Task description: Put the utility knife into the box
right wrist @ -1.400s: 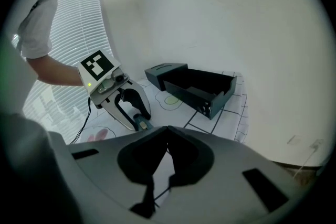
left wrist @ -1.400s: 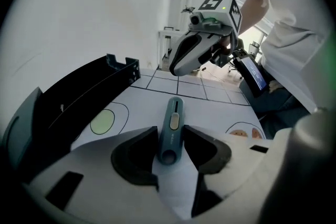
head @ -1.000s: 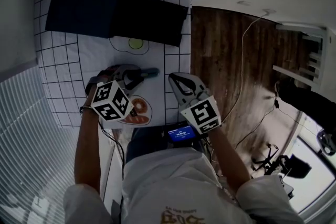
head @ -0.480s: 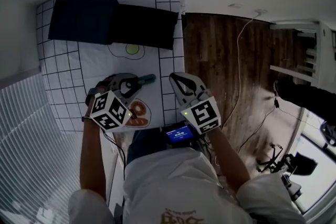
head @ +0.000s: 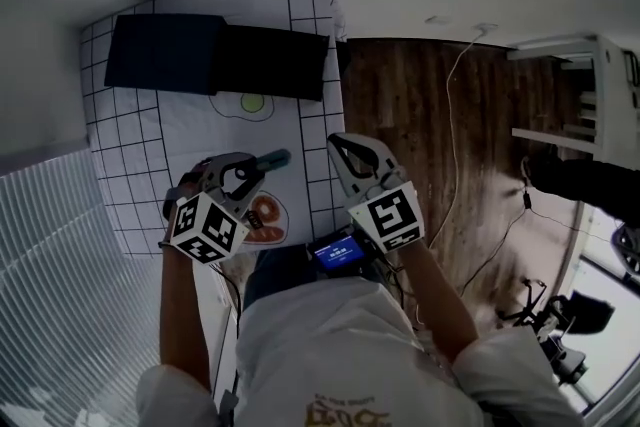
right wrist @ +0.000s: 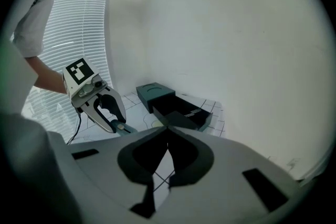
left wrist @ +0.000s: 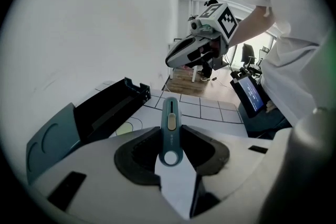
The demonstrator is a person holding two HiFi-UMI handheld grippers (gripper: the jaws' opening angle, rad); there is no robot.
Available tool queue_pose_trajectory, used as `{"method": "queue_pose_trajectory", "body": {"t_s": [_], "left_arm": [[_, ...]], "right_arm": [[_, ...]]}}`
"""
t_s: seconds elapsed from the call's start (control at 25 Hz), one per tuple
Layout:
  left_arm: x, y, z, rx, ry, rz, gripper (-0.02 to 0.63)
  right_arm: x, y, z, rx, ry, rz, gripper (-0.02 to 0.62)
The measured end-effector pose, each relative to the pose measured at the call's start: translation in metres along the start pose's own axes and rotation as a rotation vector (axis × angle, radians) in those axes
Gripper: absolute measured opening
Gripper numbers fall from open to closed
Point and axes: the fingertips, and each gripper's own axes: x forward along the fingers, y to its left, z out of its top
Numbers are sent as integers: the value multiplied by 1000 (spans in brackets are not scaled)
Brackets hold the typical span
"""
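One utility knife [left wrist: 169,131] is clamped between the left gripper's [head: 245,165] jaws, above the table's [head: 130,165] near edge. The right gripper [head: 345,150], jaws together and empty, hangs beside that table's right edge. One open box [head: 215,60] lies along the far edge.

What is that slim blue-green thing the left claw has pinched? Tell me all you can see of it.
It is a utility knife: a slim teal body that looks like plastic, with a cream slider set in a slot along its middle and a round hole at the near end. No blade shows. The left claw grips it by the near half, its pads pressing both sides, so the far end sticks out ahead. It seems to be held above the checked cloth, apart from the open dark box.
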Motion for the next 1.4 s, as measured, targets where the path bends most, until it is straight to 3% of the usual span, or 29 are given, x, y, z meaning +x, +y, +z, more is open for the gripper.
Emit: {"method": "queue_pose_trajectory", "body": {"t_s": [0.52,1.08,1.4], "left_arm": [[-42,6,43,27,-52,97,133],[-83,14,66,-26,-100,198,133],[-99,21,77,-10,-109,239,134]], "right_arm": [[-34,-9,33,-15,-69,-54,6],[-47,-7,64,-15,-137,-63,6],[-50,-5,75,-8,-158,-63,6]]}}
